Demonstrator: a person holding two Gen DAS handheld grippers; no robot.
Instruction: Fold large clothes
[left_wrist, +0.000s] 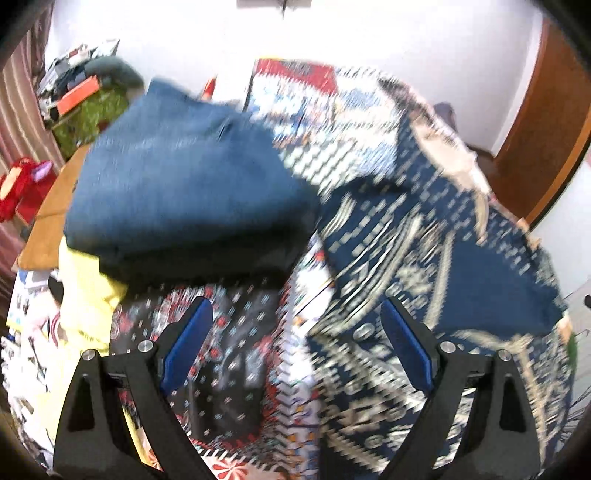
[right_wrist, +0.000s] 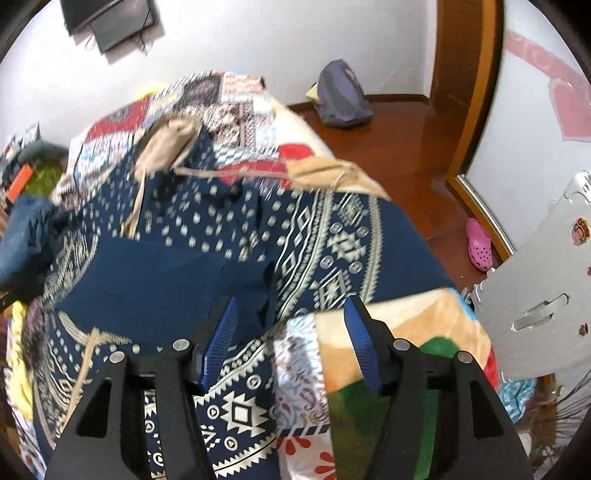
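Observation:
A large navy garment with a white geometric pattern (right_wrist: 207, 266) lies spread on a patchwork bedspread (right_wrist: 243, 110); it also shows at the right of the left wrist view (left_wrist: 424, 258). A folded blue denim piece (left_wrist: 184, 184) sits on a dark folded garment at the left. My left gripper (left_wrist: 295, 317) is open and empty above the bedspread between the denim stack and the navy garment. My right gripper (right_wrist: 291, 314) is open and empty, hovering over the near edge of the navy garment. Both views are motion-blurred.
A yellow cloth (left_wrist: 85, 295) lies left of the stack. Clutter and a green mat (left_wrist: 88, 114) sit at far left. A grey backpack (right_wrist: 343, 96) and pink shoe (right_wrist: 480, 243) lie on the wood floor. A white panel (right_wrist: 546, 295) stands at the right.

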